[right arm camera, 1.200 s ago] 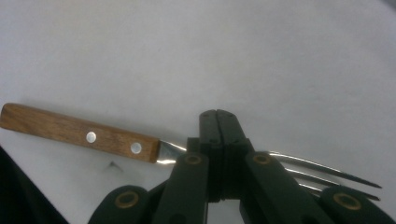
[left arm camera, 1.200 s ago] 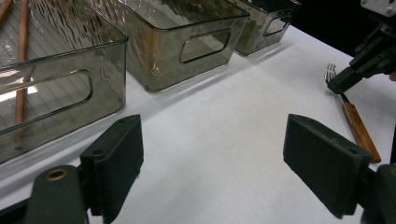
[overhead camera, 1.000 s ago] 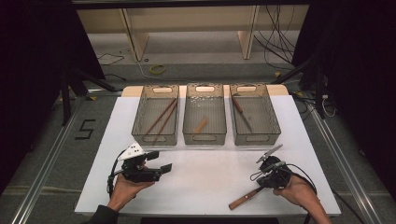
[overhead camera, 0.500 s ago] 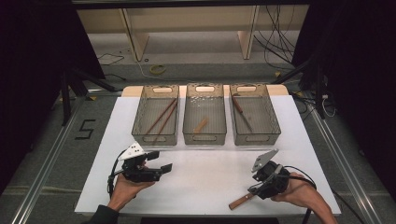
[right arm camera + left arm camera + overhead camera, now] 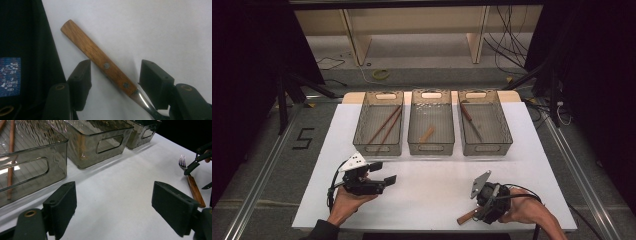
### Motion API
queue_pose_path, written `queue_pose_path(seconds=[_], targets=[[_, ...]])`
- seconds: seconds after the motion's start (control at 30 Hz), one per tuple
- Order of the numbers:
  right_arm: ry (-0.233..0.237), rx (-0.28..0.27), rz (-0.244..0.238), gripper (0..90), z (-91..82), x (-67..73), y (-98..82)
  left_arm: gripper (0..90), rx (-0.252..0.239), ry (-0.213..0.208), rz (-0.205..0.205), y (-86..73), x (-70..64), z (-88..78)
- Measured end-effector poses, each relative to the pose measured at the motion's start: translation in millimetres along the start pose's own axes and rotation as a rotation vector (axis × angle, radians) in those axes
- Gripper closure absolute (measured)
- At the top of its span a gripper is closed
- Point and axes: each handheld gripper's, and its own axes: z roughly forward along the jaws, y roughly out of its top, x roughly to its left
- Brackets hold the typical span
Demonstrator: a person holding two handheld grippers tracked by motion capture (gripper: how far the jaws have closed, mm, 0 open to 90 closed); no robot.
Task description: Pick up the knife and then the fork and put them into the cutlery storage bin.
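Note:
A fork with a wooden handle [image 5: 466, 217] lies near the table's front edge, at the right. My right gripper [image 5: 480, 212] is open and low over it. In the right gripper view the two jaws straddle the handle [image 5: 95, 56] without touching it, and the metal neck runs down between them. My left gripper [image 5: 384, 172] is held open above bare table at the front left, pointing right. The left gripper view has its own gripper [image 5: 113, 207] open with nothing between the jaws, and the fork [image 5: 191, 185] farther off with the right gripper [image 5: 200, 160] over it.
Three clear bins stand in a row at the back. The left bin [image 5: 378, 152] holds brown chopsticks [image 5: 384, 125], the middle bin [image 5: 431, 149] a small wooden piece [image 5: 427, 134], the right bin [image 5: 487, 148] a knife [image 5: 472, 120]. White table [image 5: 432, 190] lies between bins and grippers.
My right gripper has moved toward the table's front edge and lowered onto the fork handle, jaws either side of it. The left gripper has stayed where it was.

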Motion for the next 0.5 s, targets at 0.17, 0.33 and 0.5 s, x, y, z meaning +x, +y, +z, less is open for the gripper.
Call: queue_pose_path(seconds=[0.17, 0.33, 0.5], targets=[[0.002, 0.030, -0.021, 46.0, 3.7, 0.6, 2.5, 19.6, -0.005, 0.002, -0.004, -0.1, 0.0, 0.0], [-0.005, 0.056, -0.032, 48.7, 6.4, 1.3, 2.4, 19.6, -0.002, 0.001, 0.000, 0.0, -0.2, -0.1], [-0.008, 0.066, -0.054, 53.4, 8.0, 1.3, 3.2, 19.6, -0.006, 0.002, -0.004, 0.0, -0.2, 0.0]])
